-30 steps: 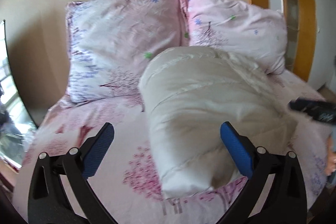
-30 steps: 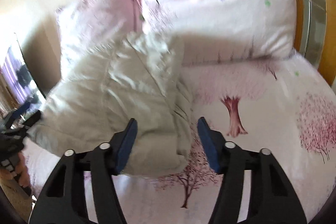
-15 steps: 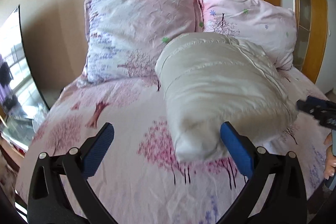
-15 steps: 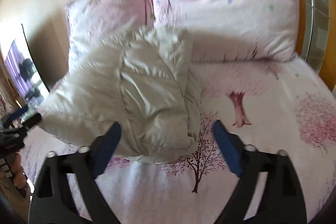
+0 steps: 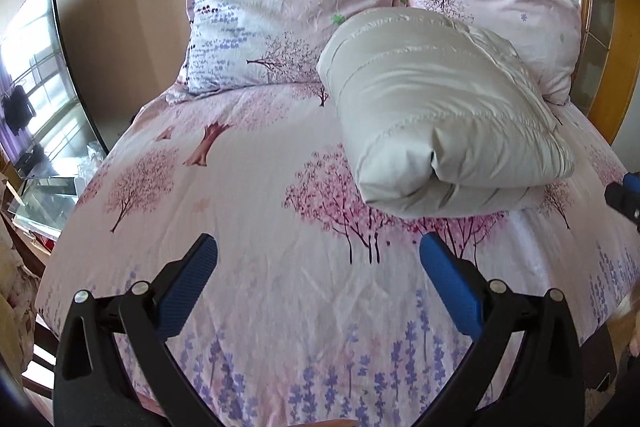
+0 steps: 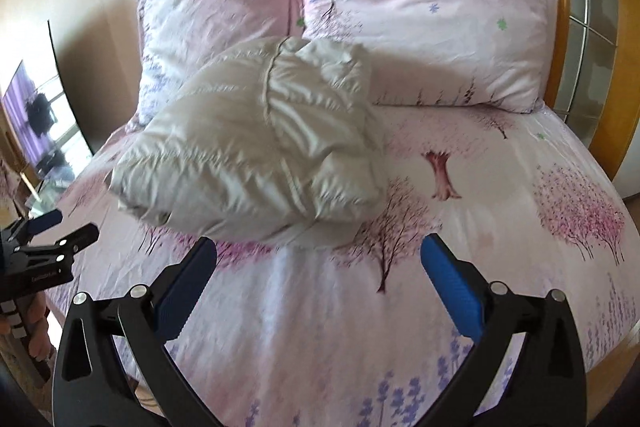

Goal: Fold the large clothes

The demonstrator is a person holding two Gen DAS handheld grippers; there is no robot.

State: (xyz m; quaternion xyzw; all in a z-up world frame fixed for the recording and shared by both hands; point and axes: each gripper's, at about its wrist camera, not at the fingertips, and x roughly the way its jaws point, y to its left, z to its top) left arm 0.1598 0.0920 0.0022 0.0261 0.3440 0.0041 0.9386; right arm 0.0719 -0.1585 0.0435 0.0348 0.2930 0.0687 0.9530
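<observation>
One puffy white jacket [image 5: 436, 119], folded, bulging

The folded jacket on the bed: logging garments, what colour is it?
Plain off-white, quilted jacket; clearest in the left wrist view.

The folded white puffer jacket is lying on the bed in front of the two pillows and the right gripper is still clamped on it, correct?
Not quite. The right gripper is open and clear of the folded white puffer jacket, as the right wrist view shows. The jacket does lie on the bed before the two pillows.
</observation>
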